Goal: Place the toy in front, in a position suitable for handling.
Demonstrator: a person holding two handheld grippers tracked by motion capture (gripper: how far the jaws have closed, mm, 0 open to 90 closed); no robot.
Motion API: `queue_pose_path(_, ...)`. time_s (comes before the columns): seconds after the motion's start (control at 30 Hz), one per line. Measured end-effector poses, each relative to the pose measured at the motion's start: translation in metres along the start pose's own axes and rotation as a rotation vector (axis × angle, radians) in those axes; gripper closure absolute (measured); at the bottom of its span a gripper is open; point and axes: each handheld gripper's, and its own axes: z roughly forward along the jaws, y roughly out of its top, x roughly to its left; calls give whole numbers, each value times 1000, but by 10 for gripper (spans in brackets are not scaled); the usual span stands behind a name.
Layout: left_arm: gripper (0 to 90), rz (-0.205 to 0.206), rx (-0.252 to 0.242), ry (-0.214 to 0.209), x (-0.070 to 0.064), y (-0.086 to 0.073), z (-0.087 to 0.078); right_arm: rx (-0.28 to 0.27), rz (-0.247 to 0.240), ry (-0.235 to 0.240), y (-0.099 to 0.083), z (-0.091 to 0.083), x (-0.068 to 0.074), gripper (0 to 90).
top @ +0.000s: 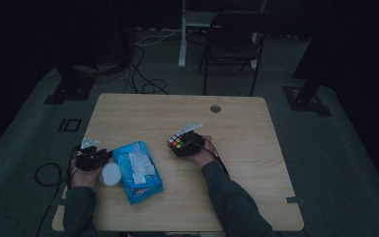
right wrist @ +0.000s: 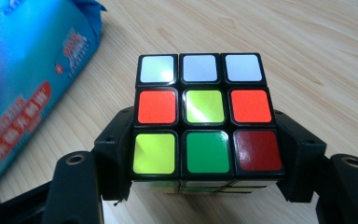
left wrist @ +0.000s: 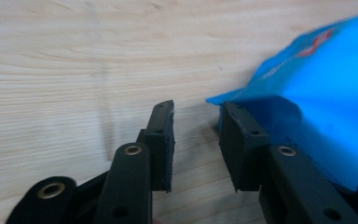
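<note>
Resting near the worktop's [top: 256, 123] left edge, the left gripper [left wrist: 196, 128] held nothing: its jaws stood a little apart over bare wood, with a corner of the blue wipes pack [left wrist: 317, 93] just beside one of the fingers [left wrist: 240, 140]. A white round lid [top: 110, 174] lay between that gripper and the pack, close to the near edge. The pack lay left of centre, its white flap raised.

Item in hand: one puzzle cube [right wrist: 205, 114], clamped in the right gripper [right wrist: 205, 154]. The fingers [right wrist: 114, 154] pressed flat against the cube's two opposite sides at its lowest row of tiles, so the cube sat squarely between them, and its upper two rows stood clear beyond the tips. Facing tiles: three white in the far row; orange, yellow-green, orange in the middle; yellow-green, green, dark red nearest. The cube was near the worktop's middle, well apart from the pack.

Beyond the far edge: a dark folding chair [top: 232, 42].
</note>
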Motion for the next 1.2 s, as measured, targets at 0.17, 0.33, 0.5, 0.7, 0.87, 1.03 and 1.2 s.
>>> queue_pose_path(0.17, 625, 36, -81, -13, -18, 4, -30, -2, -13, -17, -9, -17, -5, 338)
queue_pose_path(0.33, 600, 88, -122, -41, -53, 2, -53, 3, -34, -45, -14, -32, -7, 338)
queue_pose_path(0.5, 581, 160, -140, -49, -90, -8, -67, -10, -36, -57, -18, -47, -8, 338)
queue_pose_path(0.7, 576, 212, -161, -104, -132, -22, -76, -31, -41, -75, -24, -69, -10, 338)
queue_pose_path(0.87, 632, 308, -153, -220, -172, -30, -74, -44, -39, -77, -27, -79, -11, 338)
queue_pose_path(1.03, 695, 353, -82, -257, -195, -33, -51, -47, -38, -74, -28, -80, -9, 338)
queue_pose_path(1.2, 724, 394, -33, -272, -204, -40, -36, -45, -36, -66, -30, -77, -7, 338)
